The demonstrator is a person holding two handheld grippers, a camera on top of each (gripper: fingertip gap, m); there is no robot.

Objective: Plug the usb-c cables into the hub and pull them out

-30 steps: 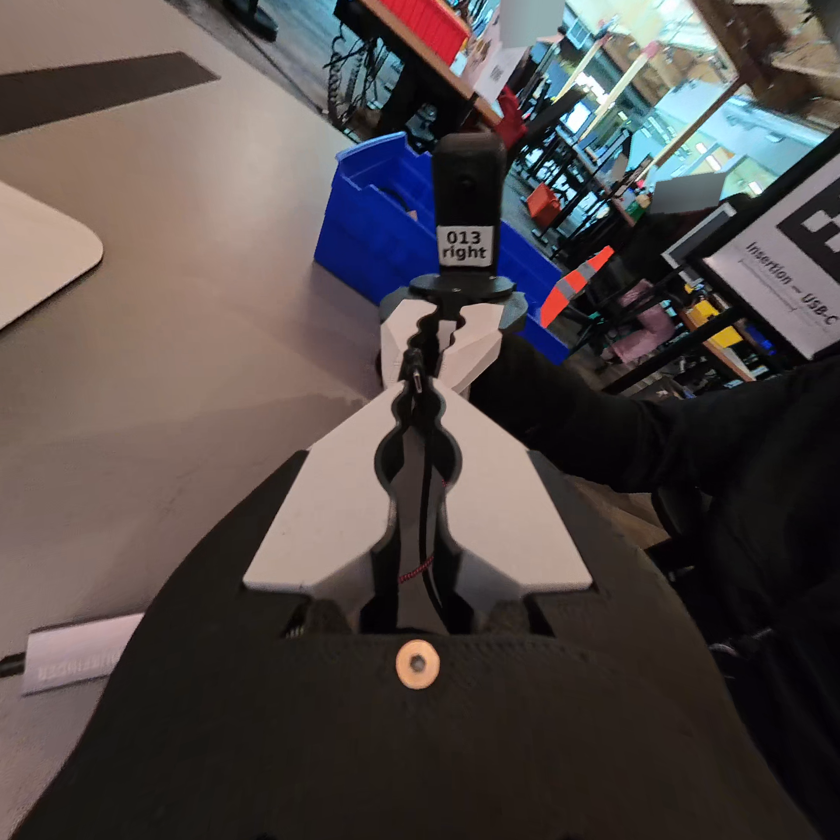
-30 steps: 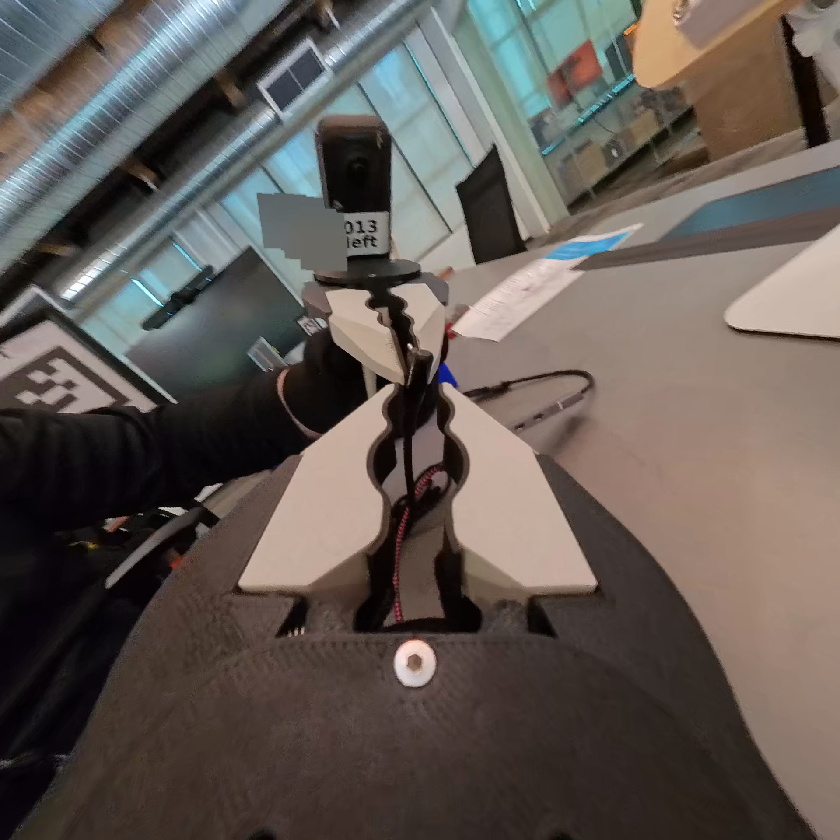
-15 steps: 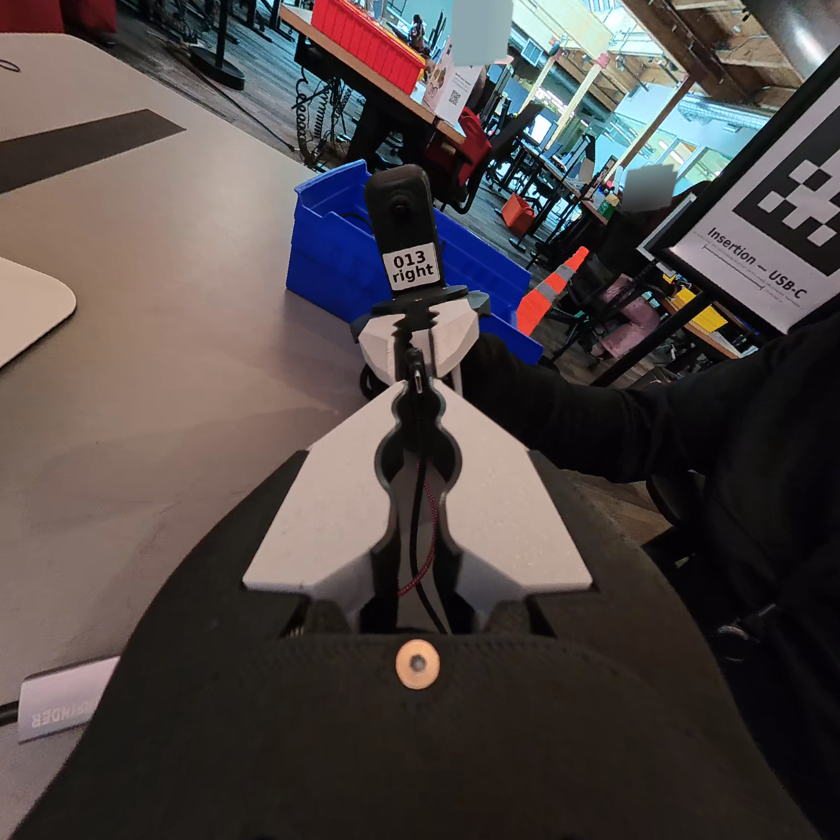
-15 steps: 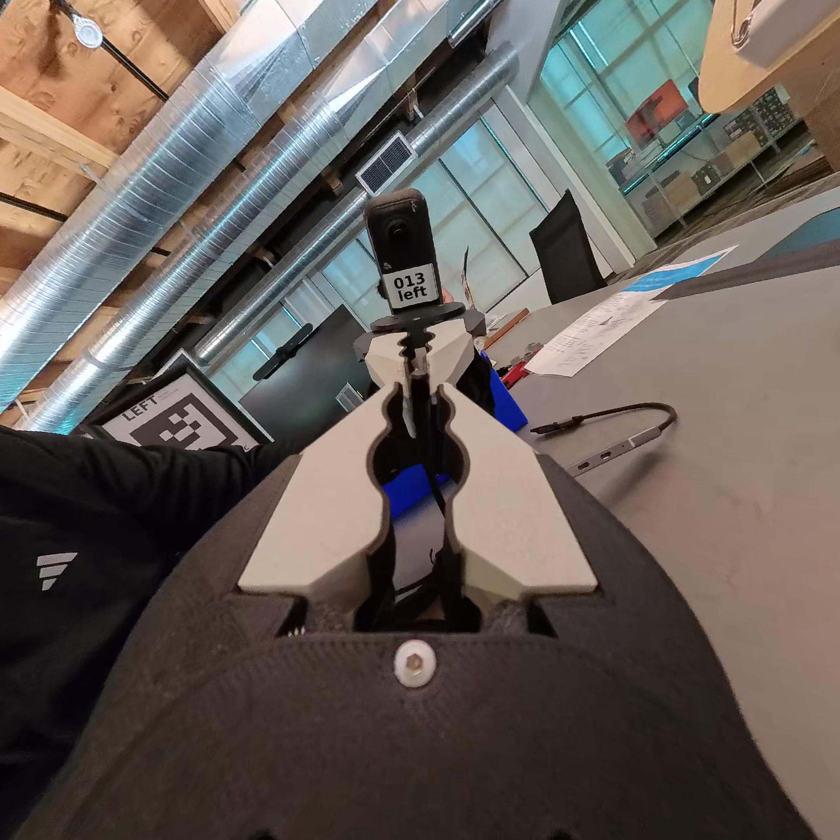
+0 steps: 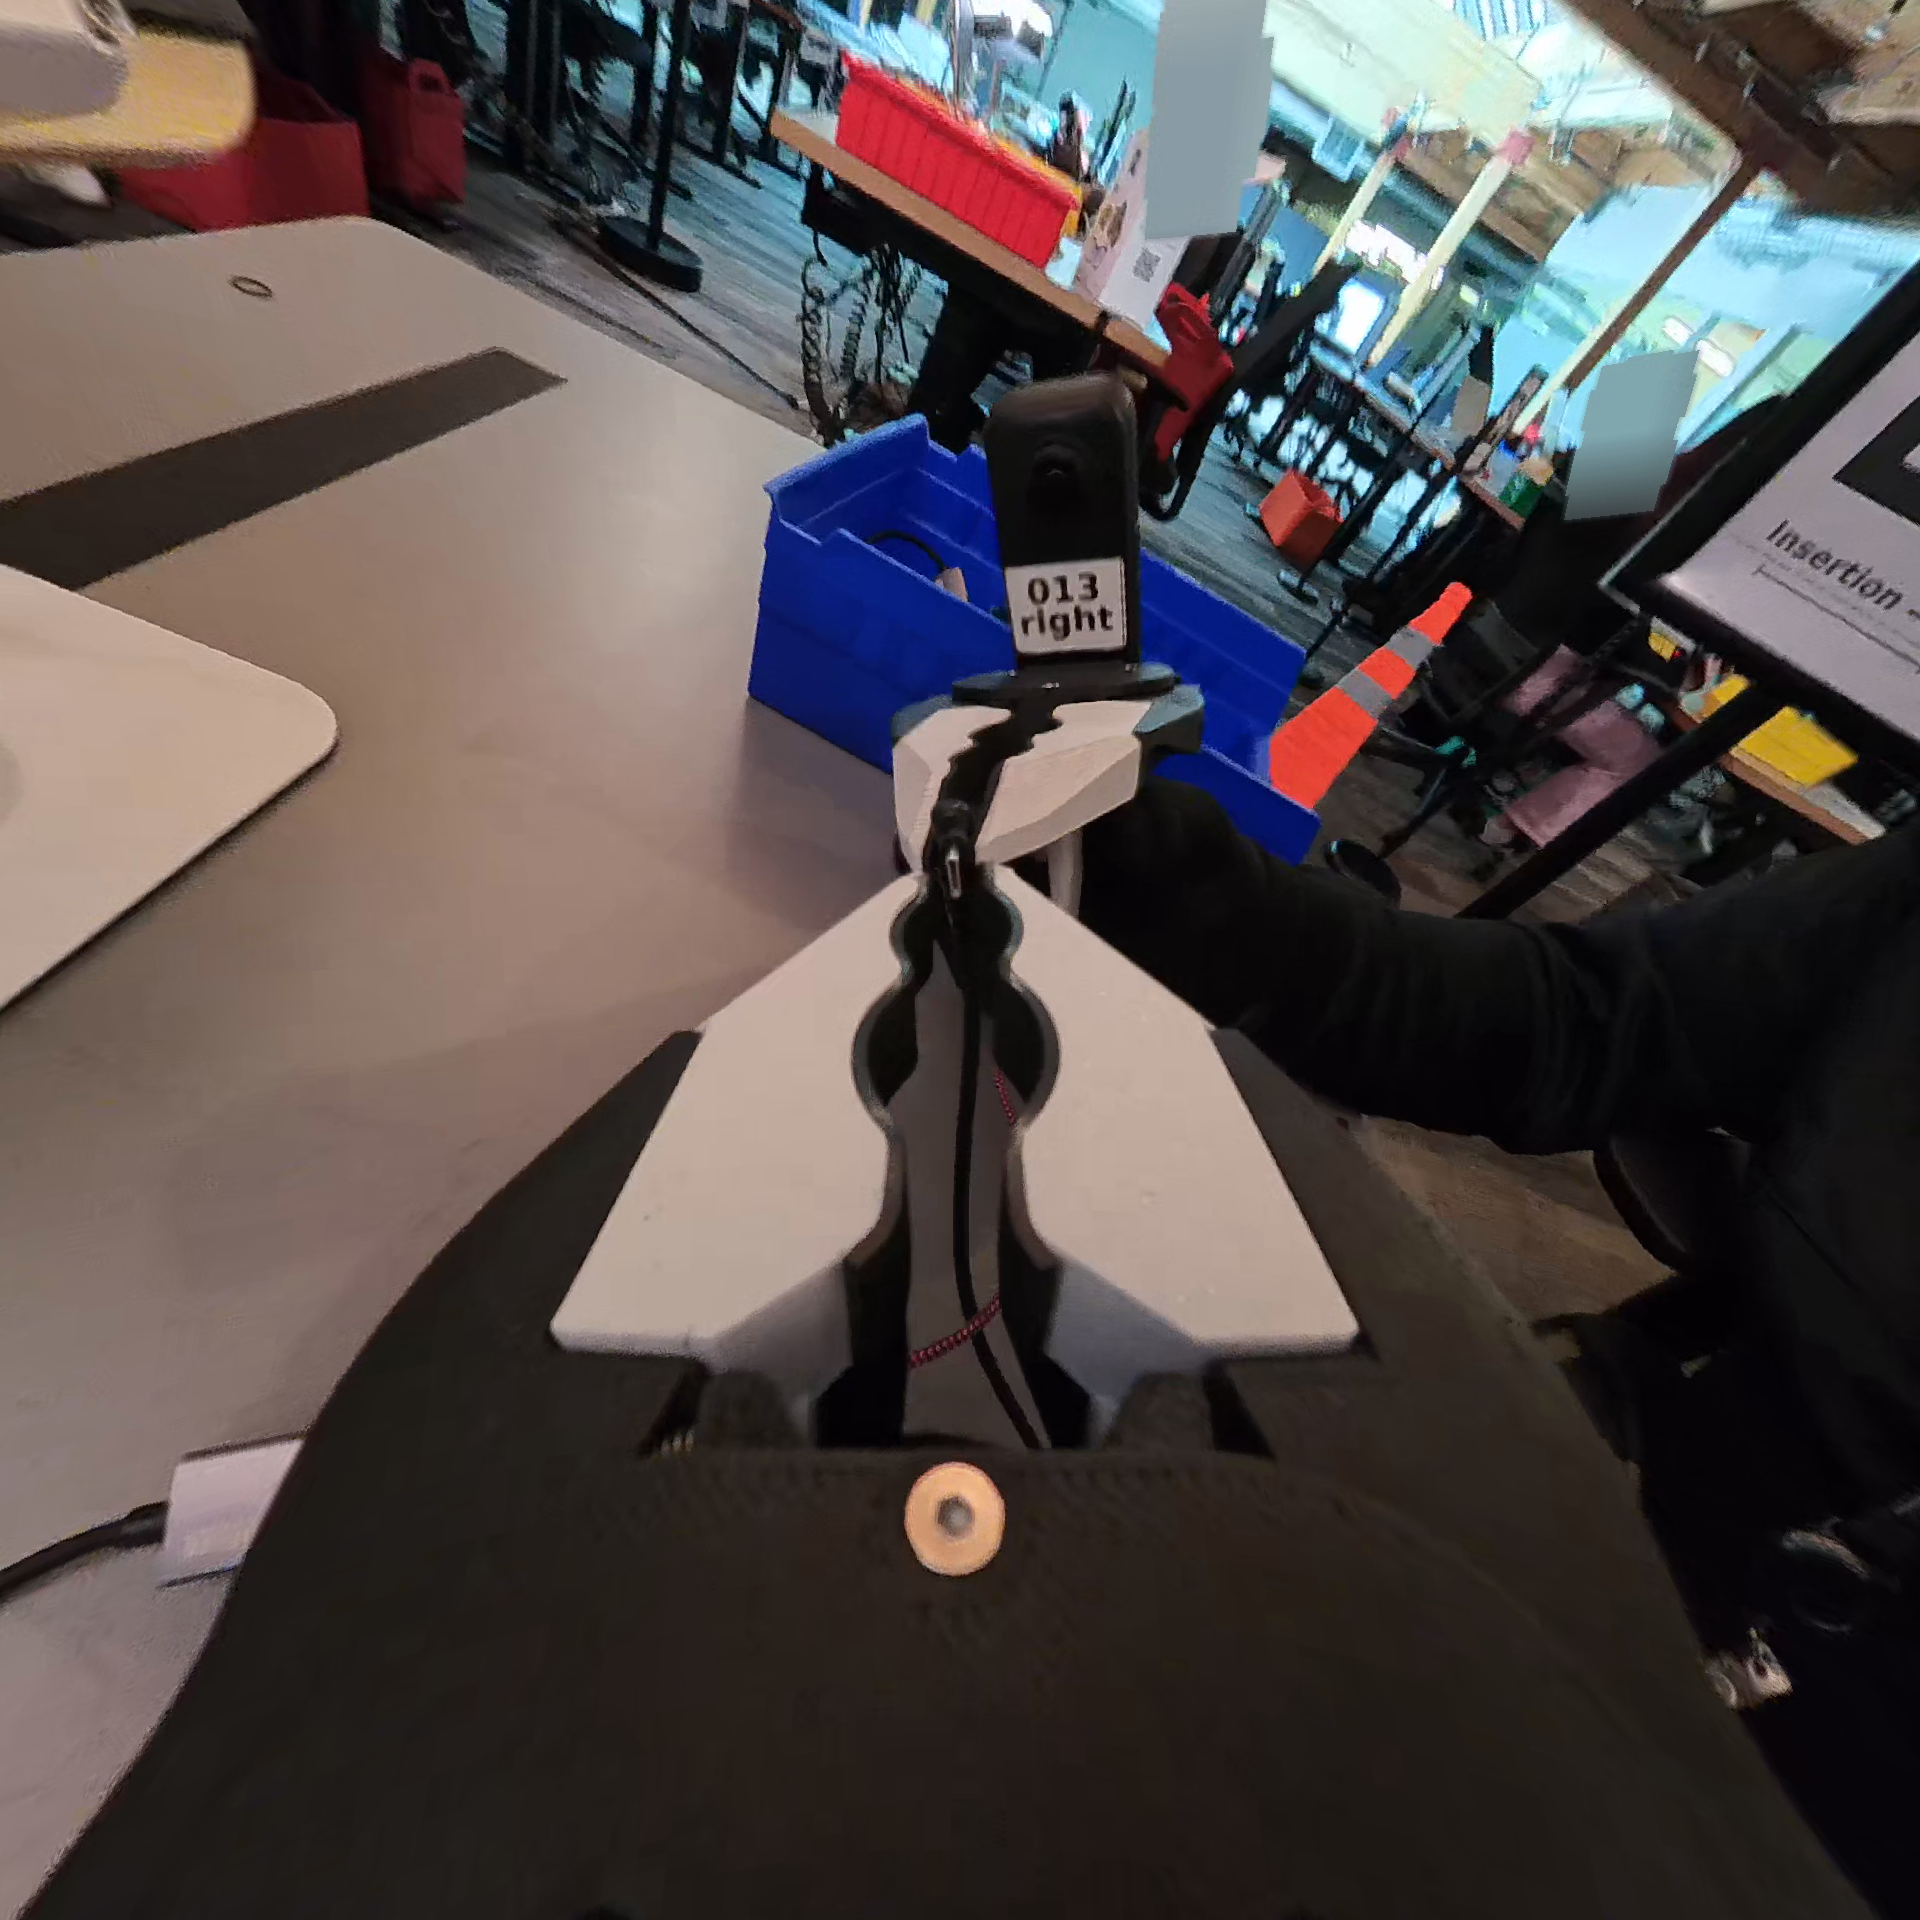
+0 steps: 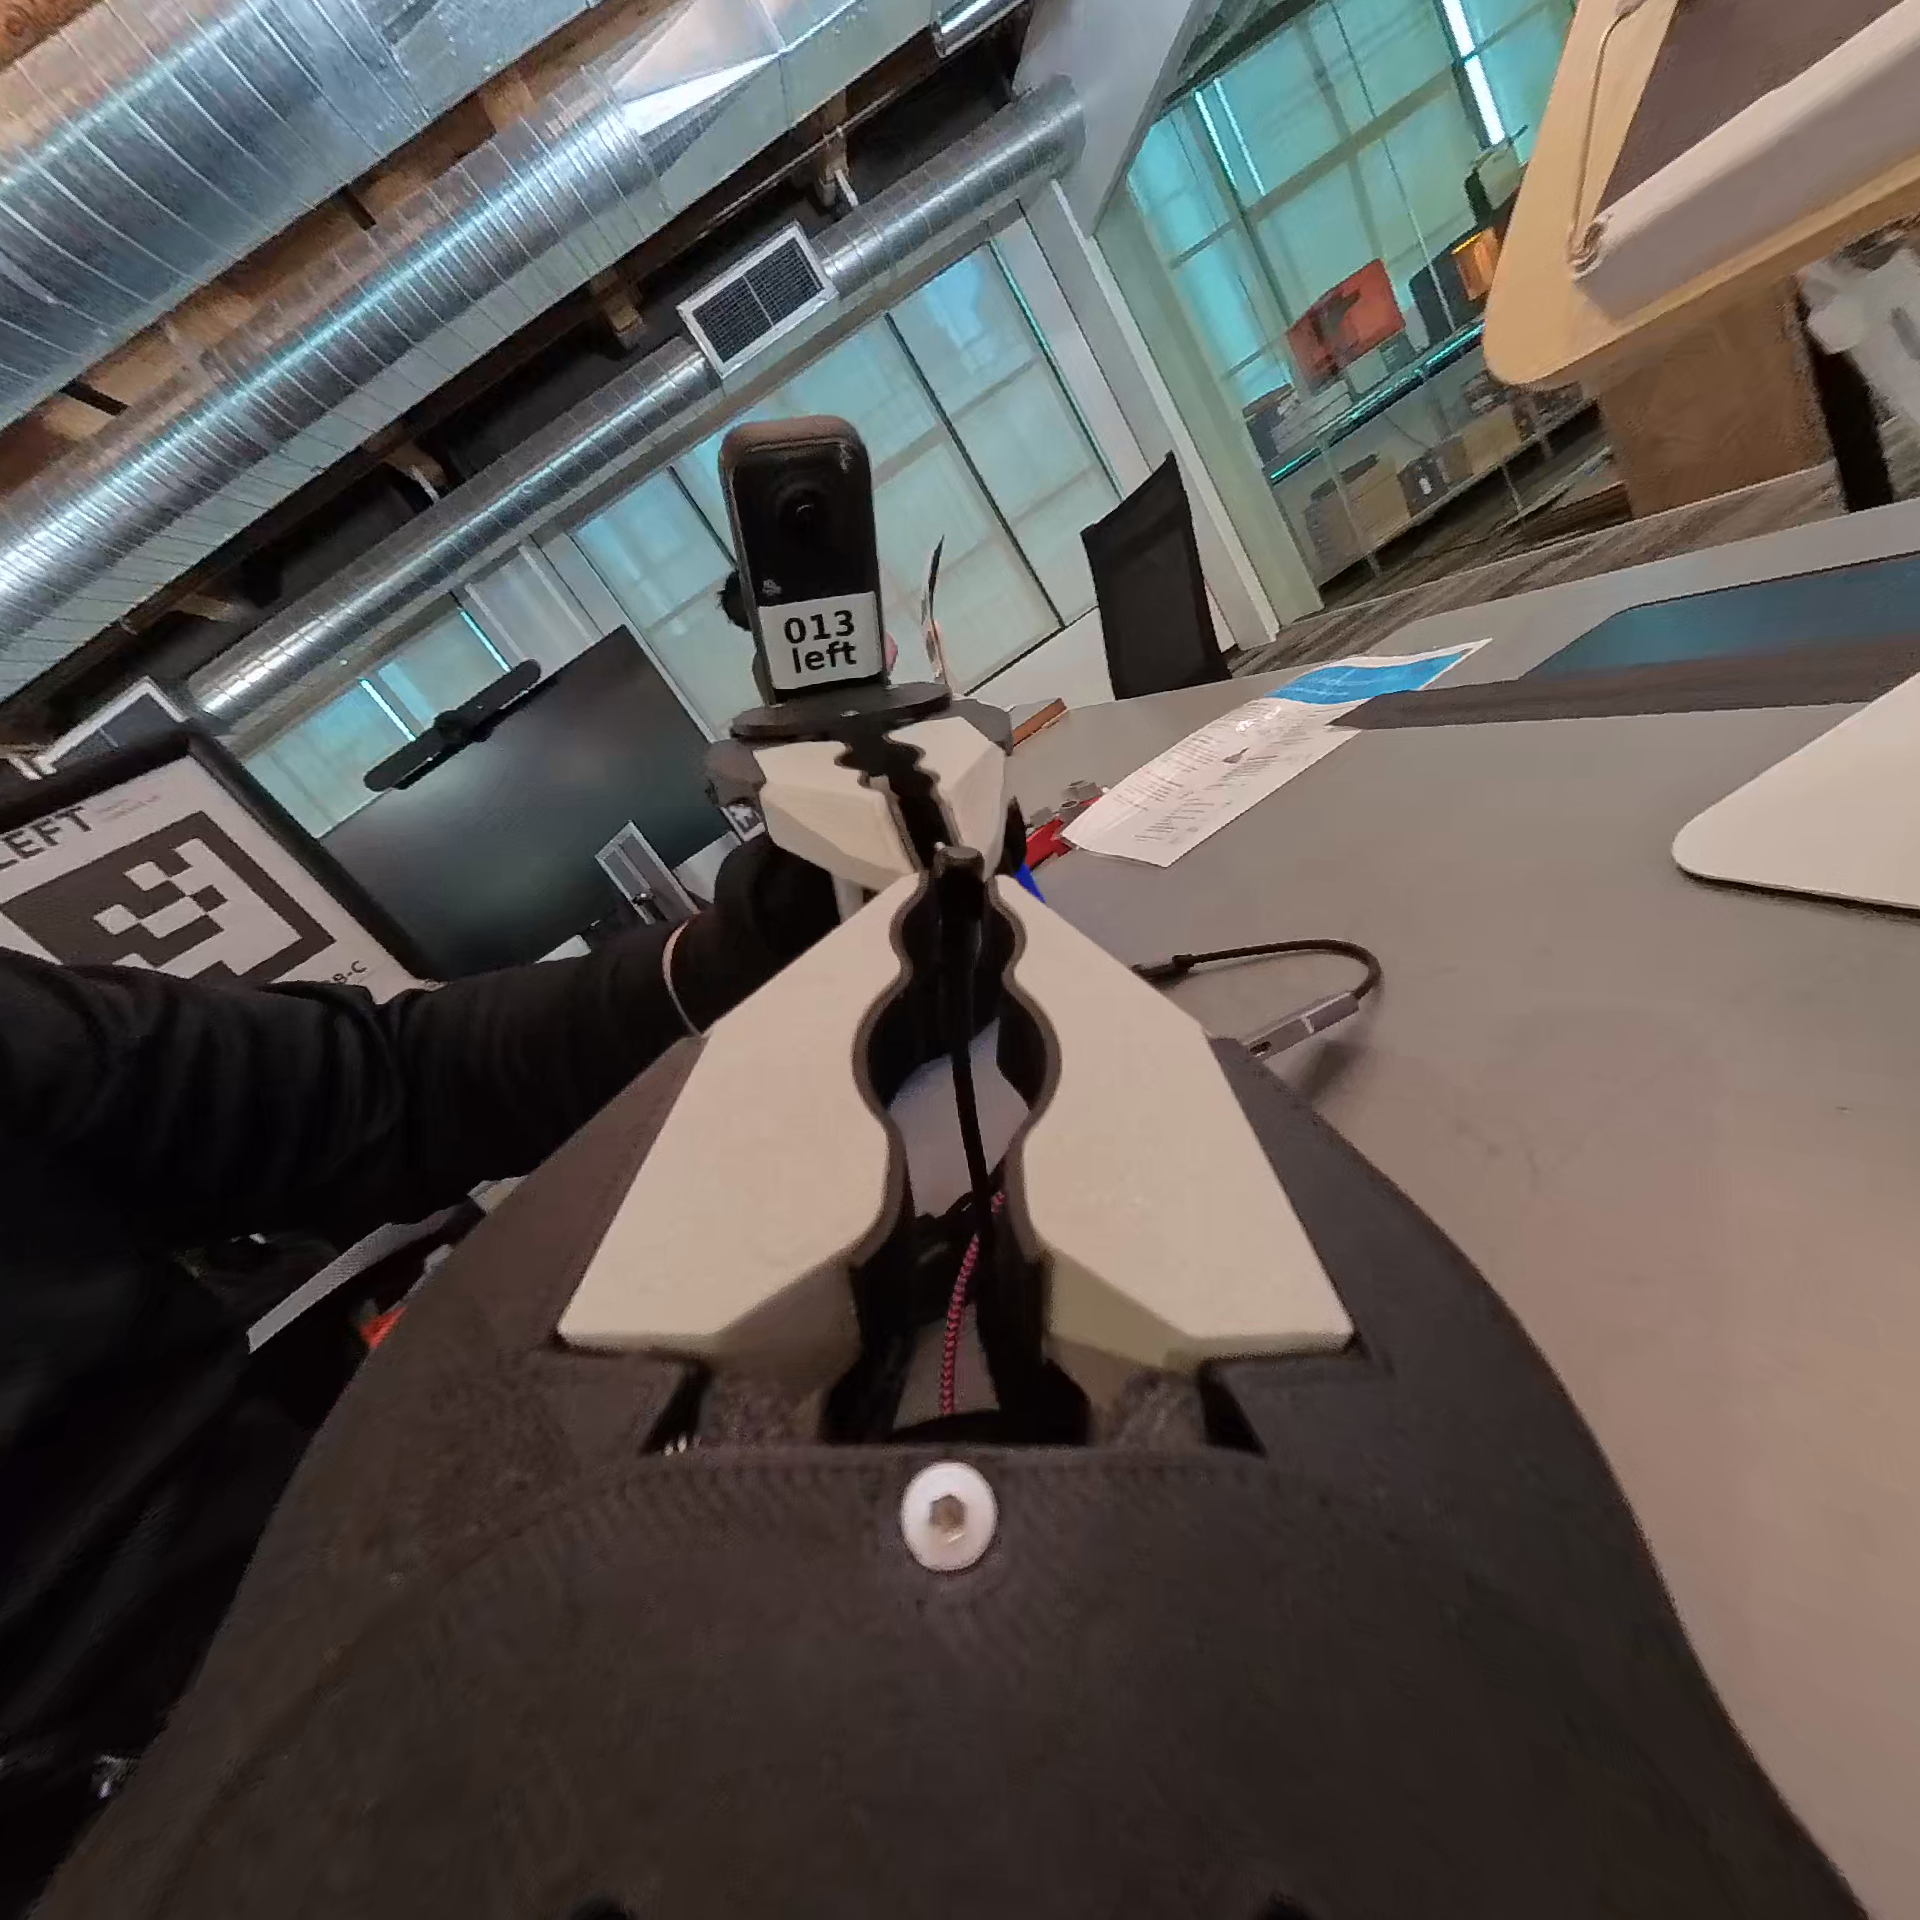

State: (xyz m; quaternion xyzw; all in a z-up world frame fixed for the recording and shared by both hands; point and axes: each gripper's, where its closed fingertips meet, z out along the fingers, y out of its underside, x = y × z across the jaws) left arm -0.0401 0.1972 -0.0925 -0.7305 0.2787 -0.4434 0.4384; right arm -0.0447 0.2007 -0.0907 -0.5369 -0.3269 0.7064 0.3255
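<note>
Clamping a black usb-c cable (image 5: 968, 1122) between the pressed-together fingers of the left gripper (image 5: 951, 888), with the plug's metal mouth poking out just past the tips and the cord trailing back down the gap beside a red braided strand (image 5: 951, 1345). Pinching a second black cable (image 6: 968, 1101) the same way in the right gripper (image 6: 956, 883), plug end just clearing the tips. Not showing whether the two are ends of one cable. Pointing both grippers tip to tip, near each other, raised above the grey table (image 5: 468, 831).

Leaving the silver hub (image 6: 1304, 1029) lying flat on the table, apart from both grippers, its own dark lead (image 6: 1288, 951) curling away from it; in the left wrist view, showing only a corner of it at the lower left, half hidden behind the gripper body.

Carrying a white printed sticker (image 5: 1068, 613) on the camera above the right gripper, and a matching one (image 6: 819, 642) above the left. Showing printed marker boards (image 6: 156, 894) with lettering behind the sleeves, and a printed sheet (image 6: 1247, 758) farther along the table.

Leaving bare tabletop between the hub, the white pad (image 6: 1818, 821) and the blue bin (image 5: 862, 613) sitting near the table's far edge.
</note>
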